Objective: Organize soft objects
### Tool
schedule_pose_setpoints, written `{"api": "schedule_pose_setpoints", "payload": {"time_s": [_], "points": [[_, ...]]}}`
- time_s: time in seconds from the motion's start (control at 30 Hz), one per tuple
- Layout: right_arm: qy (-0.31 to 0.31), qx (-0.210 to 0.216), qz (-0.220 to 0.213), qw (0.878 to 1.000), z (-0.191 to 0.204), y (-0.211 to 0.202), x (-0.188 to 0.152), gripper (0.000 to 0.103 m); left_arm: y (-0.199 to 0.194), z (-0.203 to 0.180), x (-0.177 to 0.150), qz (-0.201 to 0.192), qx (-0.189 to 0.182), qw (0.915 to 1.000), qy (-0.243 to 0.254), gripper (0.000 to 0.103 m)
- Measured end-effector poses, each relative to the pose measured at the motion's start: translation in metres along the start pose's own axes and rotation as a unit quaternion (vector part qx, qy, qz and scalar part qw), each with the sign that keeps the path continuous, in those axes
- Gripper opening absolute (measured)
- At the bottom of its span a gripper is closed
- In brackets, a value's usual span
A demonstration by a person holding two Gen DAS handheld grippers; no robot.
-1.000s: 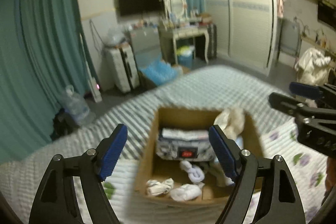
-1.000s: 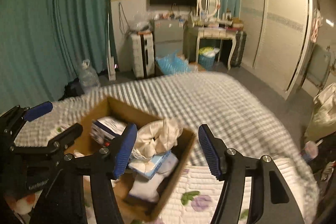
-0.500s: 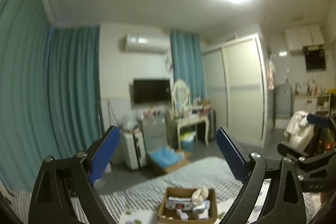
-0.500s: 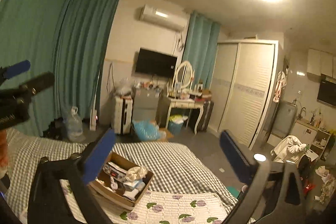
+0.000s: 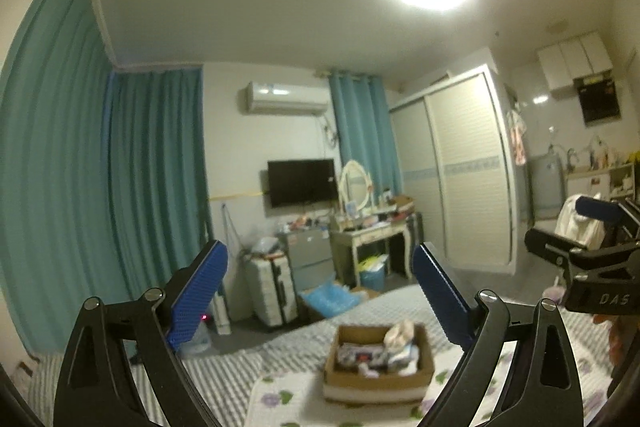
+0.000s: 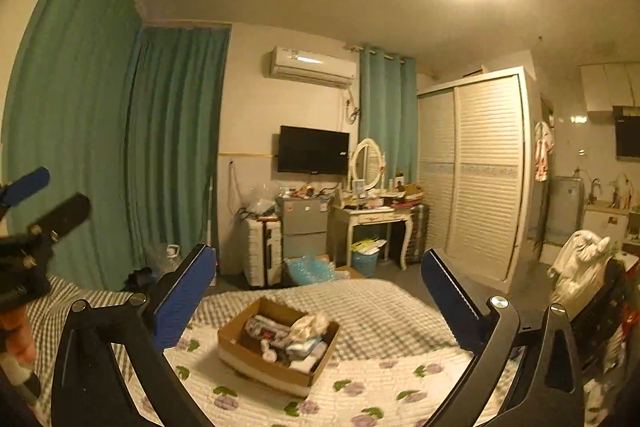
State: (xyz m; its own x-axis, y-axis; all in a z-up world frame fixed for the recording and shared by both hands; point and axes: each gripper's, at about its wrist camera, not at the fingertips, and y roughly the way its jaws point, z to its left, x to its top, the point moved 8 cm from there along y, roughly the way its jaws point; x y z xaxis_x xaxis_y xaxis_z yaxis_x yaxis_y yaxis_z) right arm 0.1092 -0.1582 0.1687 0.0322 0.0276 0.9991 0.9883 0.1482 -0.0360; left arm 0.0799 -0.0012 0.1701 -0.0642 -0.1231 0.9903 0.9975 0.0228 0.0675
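A brown cardboard box (image 5: 378, 381) sits on the bed, holding several soft items: rolled white socks, a cream cloth (image 5: 398, 333) and a patterned pouch. It also shows in the right wrist view (image 6: 260, 363), with the cream cloth (image 6: 310, 325) at its right side. My left gripper (image 5: 320, 291) is open and empty, raised well back from the box. My right gripper (image 6: 320, 291) is open and empty, also raised and far from the box. Each gripper shows at the edge of the other's view.
The bed has a grey checked blanket (image 6: 372, 307) and a white floral quilt (image 6: 360, 387). Beyond it stand a white suitcase (image 6: 262, 251), a grey cabinet, a dressing table (image 6: 376, 219) with mirror, a wardrobe (image 6: 476, 179), teal curtains and a chair with white clothes (image 6: 580, 267).
Both grippers have pulled up and back from just above the box, so it now looks small and distant. Both stay open and empty. The views have tilted upward to the ceiling.
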Motion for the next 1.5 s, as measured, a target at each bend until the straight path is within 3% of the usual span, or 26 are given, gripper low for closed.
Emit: {"api": "schedule_pose_setpoints", "payload": {"time_s": [0.17,0.27,0.4,1.5], "points": [[0.011,0.006,0.022,1.000,0.008,0.028,-0.072,0.103,0.027,-0.002,-0.074,0.056,-0.002,0.9982,-0.022,0.095],[0.019,-0.002,0.059,0.998,-0.001,0.053,-0.120,0.103,0.044,-0.009,-0.111,0.096,-0.015,0.9947,-0.033,0.095],[0.021,-0.007,0.082,0.996,-0.002,0.071,-0.153,0.103,0.051,-0.020,-0.136,0.114,-0.008,0.9931,-0.026,0.095],[0.013,0.001,0.102,0.995,0.003,0.085,-0.168,0.103,0.053,-0.010,-0.161,0.134,-0.021,0.9895,-0.051,0.095]]}}
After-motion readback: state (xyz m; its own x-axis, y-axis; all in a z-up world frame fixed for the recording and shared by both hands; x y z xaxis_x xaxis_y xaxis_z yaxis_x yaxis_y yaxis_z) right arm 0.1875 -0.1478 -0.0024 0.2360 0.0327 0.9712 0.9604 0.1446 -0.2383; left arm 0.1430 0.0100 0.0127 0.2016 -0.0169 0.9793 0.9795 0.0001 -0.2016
